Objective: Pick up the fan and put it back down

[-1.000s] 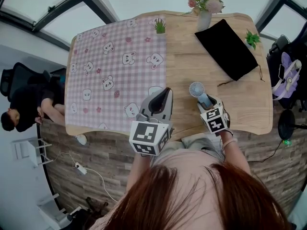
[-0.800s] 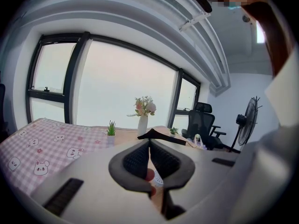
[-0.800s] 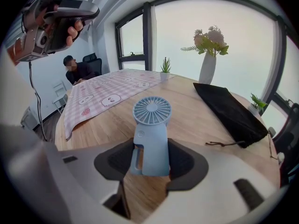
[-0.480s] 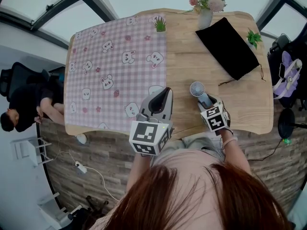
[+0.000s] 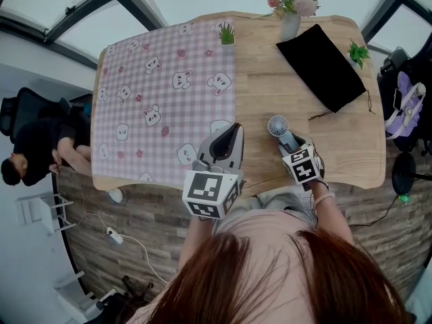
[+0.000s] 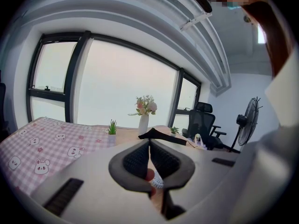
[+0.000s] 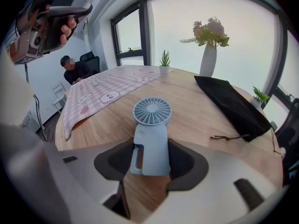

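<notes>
Change over the last second: basically none. Checked cloth covers the left half of the counter, untouched. Left claw hangs over the near edge with its jaws pressed together, nothing in them, parked. Right claw stays clamped on the blue fan by its handle: same jaw width, same spot near the front edge, round head pointing toward the black pouch. Can't tell if the fan rests on the wood or sits just off it. My read: a pause with the grip on, so the lift or the release is still due.
</notes>
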`<state>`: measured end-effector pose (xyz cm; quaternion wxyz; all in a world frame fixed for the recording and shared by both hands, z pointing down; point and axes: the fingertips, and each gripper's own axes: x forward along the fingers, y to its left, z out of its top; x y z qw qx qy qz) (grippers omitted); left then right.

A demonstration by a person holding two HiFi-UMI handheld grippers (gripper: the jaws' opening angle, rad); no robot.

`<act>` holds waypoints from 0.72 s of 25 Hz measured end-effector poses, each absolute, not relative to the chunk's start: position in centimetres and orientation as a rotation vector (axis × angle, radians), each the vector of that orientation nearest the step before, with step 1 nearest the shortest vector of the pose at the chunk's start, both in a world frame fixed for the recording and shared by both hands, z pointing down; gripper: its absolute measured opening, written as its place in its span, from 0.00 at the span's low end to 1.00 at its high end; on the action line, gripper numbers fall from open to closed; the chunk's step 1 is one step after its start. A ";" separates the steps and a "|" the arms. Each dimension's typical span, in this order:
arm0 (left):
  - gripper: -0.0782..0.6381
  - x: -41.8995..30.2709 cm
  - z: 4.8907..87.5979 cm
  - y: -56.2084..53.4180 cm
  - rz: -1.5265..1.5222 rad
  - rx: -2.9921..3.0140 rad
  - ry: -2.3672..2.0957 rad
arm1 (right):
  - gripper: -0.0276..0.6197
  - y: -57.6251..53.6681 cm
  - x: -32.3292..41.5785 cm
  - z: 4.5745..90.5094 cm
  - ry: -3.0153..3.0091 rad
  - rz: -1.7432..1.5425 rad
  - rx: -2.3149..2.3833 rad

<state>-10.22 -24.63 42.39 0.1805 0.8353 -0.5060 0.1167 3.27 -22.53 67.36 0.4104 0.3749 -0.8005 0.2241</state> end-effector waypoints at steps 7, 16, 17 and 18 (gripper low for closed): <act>0.13 -10.3 42.3 -24.4 0.328 2.362 -1.429 | 0.37 -22.4 3.3 67.5 -2.014 0.568 0.954; 0.13 -10.5 42.1 -23.7 0.332 2.366 -1.434 | 0.37 -22.0 3.5 68.2 -1.998 0.587 0.970; 0.13 -10.6 42.0 -23.6 0.332 2.366 -1.436 | 0.37 -22.0 3.5 68.1 -2.000 0.589 0.972; 0.13 -10.7 42.0 -23.5 0.333 2.366 -1.438 | 0.37 -22.0 3.4 68.0 -2.001 0.590 0.974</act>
